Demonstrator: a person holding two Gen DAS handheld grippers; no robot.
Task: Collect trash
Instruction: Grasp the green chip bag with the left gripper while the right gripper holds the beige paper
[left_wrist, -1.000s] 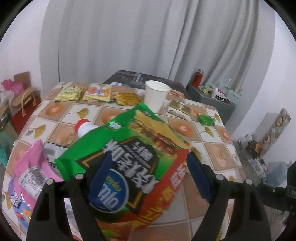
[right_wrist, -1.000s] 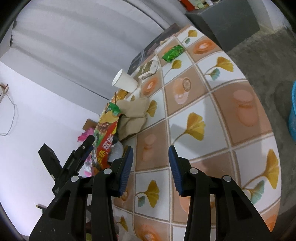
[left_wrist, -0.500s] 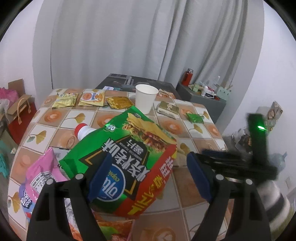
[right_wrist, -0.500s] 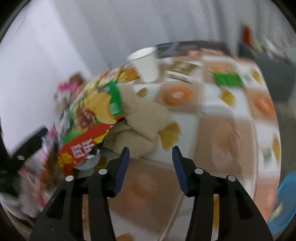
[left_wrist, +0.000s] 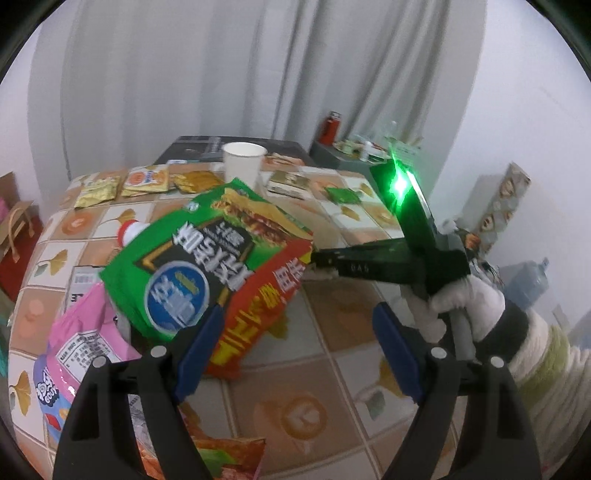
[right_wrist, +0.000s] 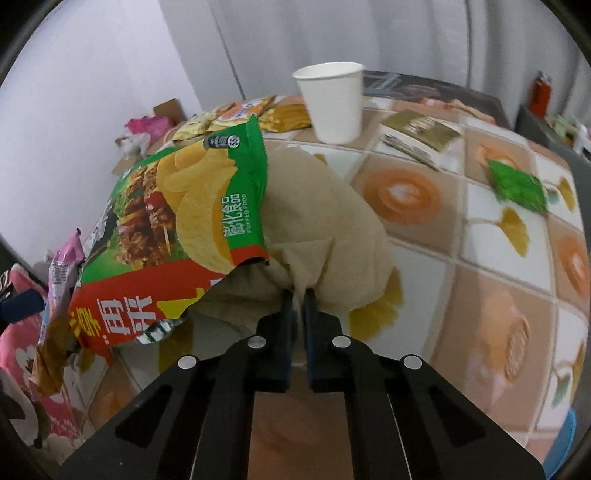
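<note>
R gripper (right_wrist: 298, 295) is pinched shut on the beige crumpled paper napkin (right_wrist: 332, 229) just ahead, tucked under the green chip bag (right_wrist: 192, 206), so pickup is underway & next likely needs a lift clear w/o dragging it; L gripper (left_wrist: 295, 347) gapes, holding nothing.

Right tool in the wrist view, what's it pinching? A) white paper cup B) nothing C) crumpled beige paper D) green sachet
C: the right tool has its fingers closed on a fold of the crumpled beige paper beside the green chip bag; the paper cup stands apart.
</note>
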